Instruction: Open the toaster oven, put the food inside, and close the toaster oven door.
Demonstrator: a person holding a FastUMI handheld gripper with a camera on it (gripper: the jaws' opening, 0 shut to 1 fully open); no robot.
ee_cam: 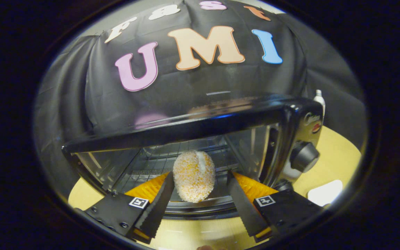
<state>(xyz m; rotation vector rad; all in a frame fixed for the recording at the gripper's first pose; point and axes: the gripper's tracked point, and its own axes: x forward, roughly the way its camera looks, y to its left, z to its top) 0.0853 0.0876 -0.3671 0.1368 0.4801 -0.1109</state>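
Your gripper [200, 182] has its fingers spread fairly wide, one on each side of the breaded food piece [194, 176]. The left finger's tip [168, 184] sits right at the food's left flank and looks to touch it; the right finger [236, 189] stands off with a clear gap, so you are not clamping it from both sides.

The food is an oval, crumb-coated piece with a pale white streak near its top, standing on end between your fingers. Taking the toaster oven [221, 139] as the landmark: the food sits at the oven's mouth, over the front edge of the chamber floor. Whether it rests on the wire rack [172, 156] or on the lip in front of it, you cannot tell from here.

The oven cavity is open toward you, with the rack running back behind the food and shiny metal walls on either side. The oven's dark top edge spans above the food. A round black knob [304, 156] sits on the oven's right-hand control panel. The oven stands on a light wooden table [339, 156]. A white flat object [325, 192] lies on the table right of the oven, and a small white bottle [319, 100] shows behind the oven's upper right corner.
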